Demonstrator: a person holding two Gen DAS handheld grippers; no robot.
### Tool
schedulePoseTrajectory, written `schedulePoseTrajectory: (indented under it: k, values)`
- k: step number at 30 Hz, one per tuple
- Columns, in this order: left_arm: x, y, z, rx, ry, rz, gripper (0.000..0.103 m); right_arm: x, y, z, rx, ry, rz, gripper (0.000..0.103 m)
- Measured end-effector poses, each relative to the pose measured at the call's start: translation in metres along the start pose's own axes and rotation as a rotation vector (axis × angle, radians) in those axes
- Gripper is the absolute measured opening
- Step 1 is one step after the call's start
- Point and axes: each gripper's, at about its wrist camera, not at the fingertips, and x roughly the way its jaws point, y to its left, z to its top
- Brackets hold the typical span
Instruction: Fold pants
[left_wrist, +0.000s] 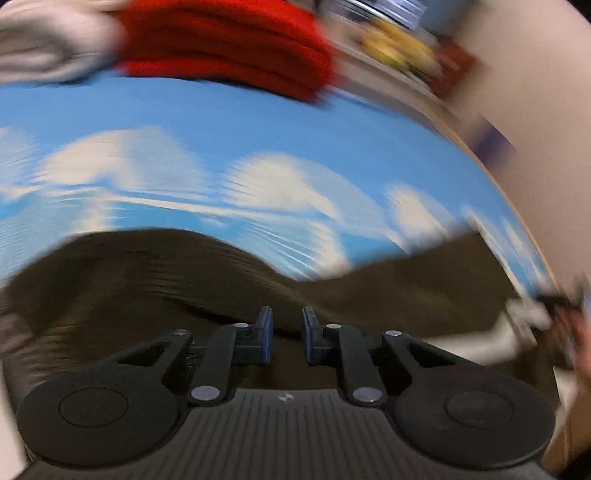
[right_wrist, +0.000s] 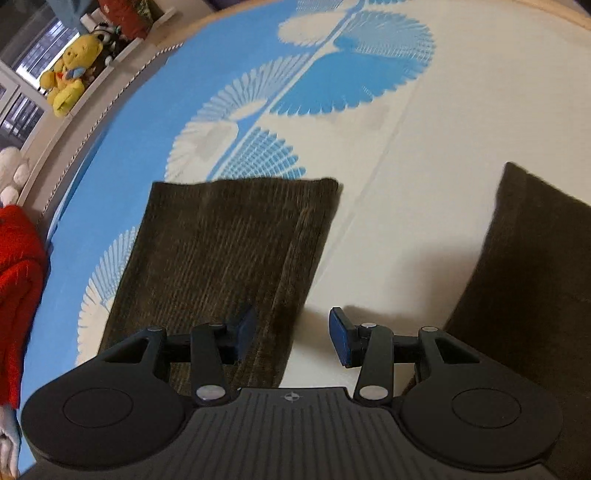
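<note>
Dark brown corduroy pants (right_wrist: 221, 258) lie on a blue and cream patterned bed cover (right_wrist: 388, 184). In the right wrist view one leg stretches away from me, its hem at the far end, and the other leg (right_wrist: 528, 258) lies at the right. My right gripper (right_wrist: 292, 334) is open, just above the inner edge of the left leg, holding nothing. In the blurred left wrist view the pants (left_wrist: 184, 288) bulge in front of my left gripper (left_wrist: 287, 325), whose pads stand a little apart with nothing between them.
A folded red garment (left_wrist: 229, 40) lies at the far side of the bed, also at the left edge of the right wrist view (right_wrist: 18, 277). A white cloth (left_wrist: 48, 40) lies beside it. A yellow plush toy (right_wrist: 68, 74) sits on a ledge by the window.
</note>
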Motion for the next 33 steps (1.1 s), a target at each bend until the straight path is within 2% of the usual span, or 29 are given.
schedulePoseTrajectory:
  k: [2,4,7,9,11,13,14,16,18,20,22,23,24,25,28,30,31,33]
  values:
    - [0.015,-0.034,-0.01,0.127,0.047,-0.045,0.018,0.004,0.0,-0.001,-0.006,-0.013,0.005,0.046]
    - [0.033,-0.062,-0.022,0.218,0.089,-0.058,0.02,0.005,0.005,0.0,-0.035,-0.033,0.02,0.046]
    - [0.06,-0.092,-0.038,0.31,0.151,-0.044,0.032,0.011,0.009,0.002,-0.079,-0.045,0.033,0.046]
    - [0.075,-0.103,-0.047,0.363,0.177,-0.01,0.041,0.014,0.012,0.003,-0.097,-0.063,0.015,0.038]
    - [0.087,-0.109,-0.056,0.4,0.189,0.031,0.04,0.018,0.011,0.005,-0.088,-0.065,0.003,0.013]
    - [0.098,-0.109,-0.056,0.41,0.212,0.085,0.013,0.02,0.008,0.008,-0.064,-0.064,0.016,0.009]
    - [0.101,-0.107,-0.054,0.401,0.217,0.111,0.006,0.021,0.008,0.009,-0.063,-0.064,0.019,0.007]
    - [0.099,-0.1,-0.046,0.344,0.202,0.11,0.005,0.02,0.012,0.011,-0.069,-0.072,0.036,0.005]
    - [0.092,-0.094,-0.036,0.31,0.146,0.128,0.004,0.006,0.021,0.018,-0.074,-0.117,0.121,0.004]
    - [0.079,-0.09,-0.026,0.278,0.075,0.127,0.003,-0.03,0.043,0.032,-0.081,-0.228,0.273,0.003]
    - [0.071,-0.086,-0.022,0.265,0.031,0.13,0.003,-0.072,0.057,0.041,-0.1,-0.371,0.381,0.002]
    - [0.07,-0.084,-0.021,0.266,0.03,0.115,0.003,-0.088,0.059,0.041,-0.122,-0.447,0.365,0.002]
    - [0.07,-0.083,-0.023,0.273,0.045,0.085,0.003,-0.092,0.058,0.039,-0.128,-0.486,0.286,0.001]
    - [0.071,-0.083,-0.026,0.286,0.08,0.04,0.003,-0.083,0.049,0.039,-0.104,-0.457,0.158,0.001]
    - [0.078,-0.095,-0.04,0.403,0.195,-0.04,0.003,-0.023,0.005,0.031,-0.027,-0.191,-0.17,0.002]
    - [0.078,-0.099,-0.047,0.456,0.22,-0.047,0.003,-0.004,-0.027,0.028,0.084,-0.098,-0.236,0.002]
    - [0.076,-0.1,-0.047,0.468,0.217,-0.052,0.003,-0.006,-0.034,0.03,0.115,-0.098,-0.217,0.002]
    - [0.073,-0.097,-0.043,0.444,0.209,-0.076,0.003,-0.019,-0.026,0.034,0.088,-0.154,-0.164,0.002]
